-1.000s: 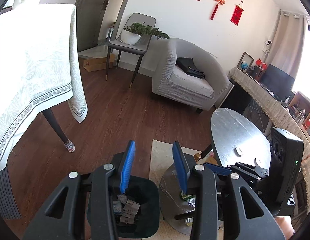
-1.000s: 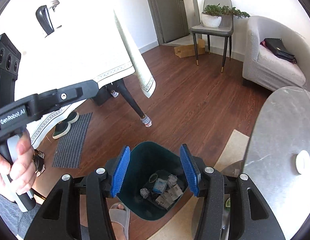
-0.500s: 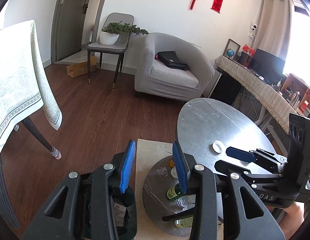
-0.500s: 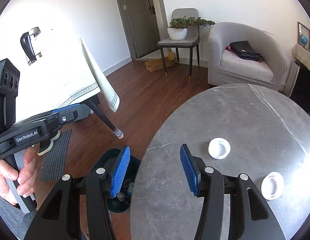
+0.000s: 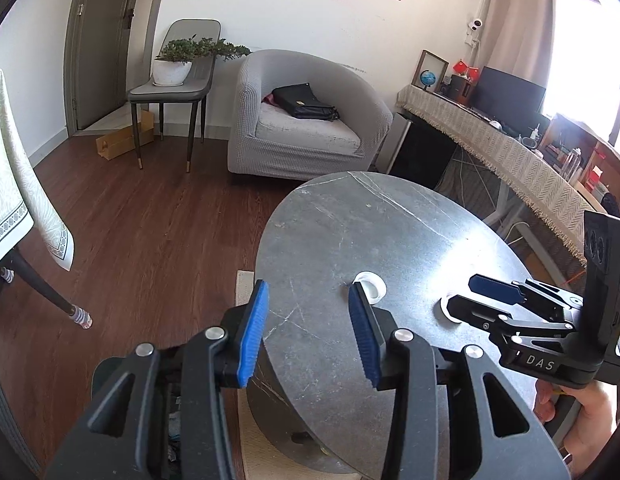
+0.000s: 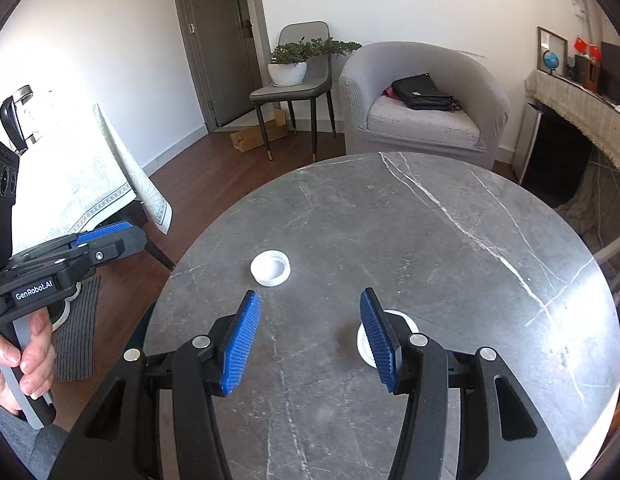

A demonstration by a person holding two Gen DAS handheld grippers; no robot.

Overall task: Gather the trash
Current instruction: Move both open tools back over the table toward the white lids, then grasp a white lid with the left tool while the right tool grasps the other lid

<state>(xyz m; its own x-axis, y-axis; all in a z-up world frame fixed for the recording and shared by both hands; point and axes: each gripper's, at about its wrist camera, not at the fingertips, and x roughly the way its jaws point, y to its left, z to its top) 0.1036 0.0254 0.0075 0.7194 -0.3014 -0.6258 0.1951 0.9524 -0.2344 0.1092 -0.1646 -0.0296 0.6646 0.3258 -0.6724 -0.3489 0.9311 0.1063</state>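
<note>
Risen from the bin, both wide-open empty claws: right claw (image 6: 310, 336) beside white cap (image 6: 408, 330).

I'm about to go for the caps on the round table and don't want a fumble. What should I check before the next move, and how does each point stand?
1. Right gripper open and empty: ok.
2. Left gripper open and empty: ok.
3. Far white cap lies open side up on the grey table, nothing touching it: ok.
4. Near white cap is centred between the right gripper's fingers: not ok, it sits partly hidden behind the right-hand finger.
5. Trash bin within reach: cannot tell, only a dark rim shows below the left gripper.
</note>
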